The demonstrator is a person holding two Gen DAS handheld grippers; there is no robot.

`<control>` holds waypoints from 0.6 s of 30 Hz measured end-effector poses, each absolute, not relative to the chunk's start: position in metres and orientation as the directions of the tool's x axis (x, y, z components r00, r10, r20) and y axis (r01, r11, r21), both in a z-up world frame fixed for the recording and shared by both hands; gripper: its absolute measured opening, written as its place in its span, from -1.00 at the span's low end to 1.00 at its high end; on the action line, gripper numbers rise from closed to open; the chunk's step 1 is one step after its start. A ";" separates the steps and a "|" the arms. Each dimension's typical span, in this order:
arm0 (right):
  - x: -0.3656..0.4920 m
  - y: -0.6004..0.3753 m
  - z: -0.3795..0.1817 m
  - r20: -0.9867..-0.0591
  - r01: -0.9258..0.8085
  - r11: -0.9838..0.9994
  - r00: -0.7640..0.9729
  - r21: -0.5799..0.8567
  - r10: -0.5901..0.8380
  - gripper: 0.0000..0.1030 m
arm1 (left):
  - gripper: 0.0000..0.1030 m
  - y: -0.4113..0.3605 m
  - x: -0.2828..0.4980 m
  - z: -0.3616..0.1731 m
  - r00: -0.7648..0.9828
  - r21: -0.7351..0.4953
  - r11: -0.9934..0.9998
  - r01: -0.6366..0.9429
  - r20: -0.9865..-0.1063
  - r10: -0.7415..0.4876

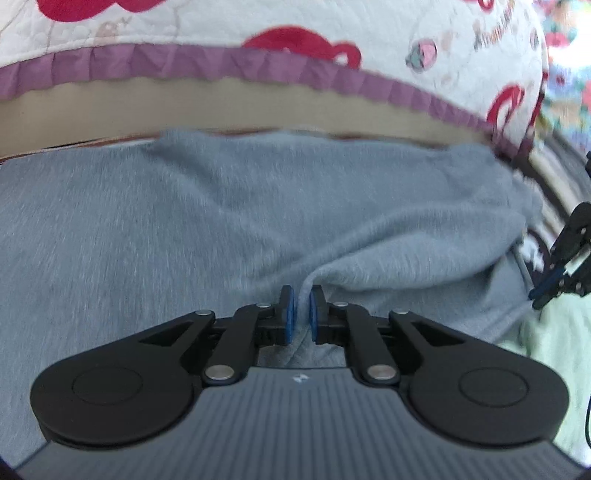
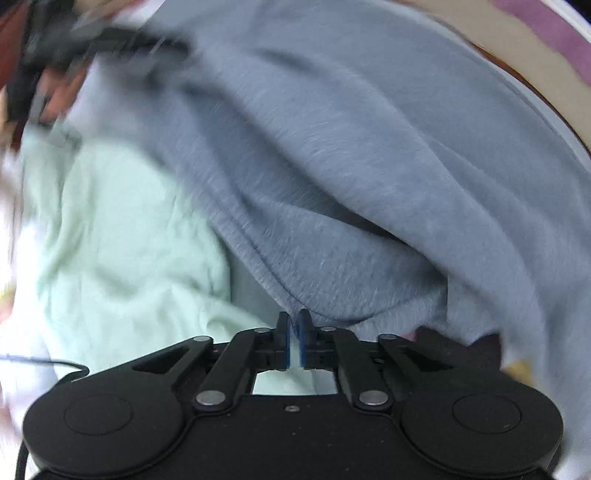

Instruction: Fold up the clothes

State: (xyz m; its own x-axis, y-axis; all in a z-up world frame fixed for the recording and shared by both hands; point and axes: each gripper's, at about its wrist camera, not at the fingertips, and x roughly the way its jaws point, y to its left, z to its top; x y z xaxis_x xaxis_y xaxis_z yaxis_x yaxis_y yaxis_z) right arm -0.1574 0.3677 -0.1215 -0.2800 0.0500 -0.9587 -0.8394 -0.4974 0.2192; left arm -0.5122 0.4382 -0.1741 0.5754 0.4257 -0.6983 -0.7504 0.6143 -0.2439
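Grey fleece garment (image 1: 229, 221) fills my left wrist view, soft and brushed, spread wide over the surface in front of me with one raised ridge of cloth running toward me. My left fingers (image 1: 300, 314) are pressed nearly together on that ridge, the two blue pads (image 1: 289, 317) pinching a thin fold of the grey cloth between them. Behind the garment lies one quilted cover (image 1: 229, 26), white with red shapes and a pleated purple border (image 1: 184, 64), over a tan band (image 1: 184, 110). At the right edge I see my other gripper's black linkage (image 1: 569, 258) beside the garment's edge, and a patch of pale green cloth (image 1: 554, 339) under it.

From the right wrist, the same grey garment (image 2: 351, 147) drapes in thick folds across most of the blurred view, its hemmed edge running diagonally down to my right fingers (image 2: 294, 339). They are closed on that edge, with a pale sliver of cloth showing between the blue pads (image 2: 303, 343). One mint-green fabric (image 2: 122, 236), smooth and creased, lies to the left of the grey piece and partly under it. A thin black cable (image 2: 44, 363) crosses the lower left.
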 end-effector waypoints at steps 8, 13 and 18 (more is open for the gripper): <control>-0.132 0.299 -0.123 -0.818 -0.975 -0.035 -0.204 0.221 0.537 0.13 | -0.81 0.436 -0.512 -0.183 0.564 -0.216 0.621 -0.753 -0.699 0.441; -0.121 0.313 -0.136 -0.778 -0.958 0.266 0.084 0.109 0.623 0.21 | -0.81 0.438 -0.514 -0.185 0.579 -0.236 0.613 -0.754 -0.679 0.451; -0.143 0.345 -0.162 -0.722 -0.932 0.348 0.308 -0.100 0.619 0.23 | -0.82 0.436 -0.512 -0.184 0.586 -0.227 0.628 -0.745 -0.674 0.451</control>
State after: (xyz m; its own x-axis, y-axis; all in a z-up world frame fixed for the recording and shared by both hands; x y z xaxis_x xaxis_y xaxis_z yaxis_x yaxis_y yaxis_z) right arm -0.1431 0.3446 -0.1617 0.3085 0.6195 -0.7219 -0.9321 0.3481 -0.0996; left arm -0.5123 0.4359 -0.1840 0.5856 0.4508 -0.6737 -0.7445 0.6278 -0.2271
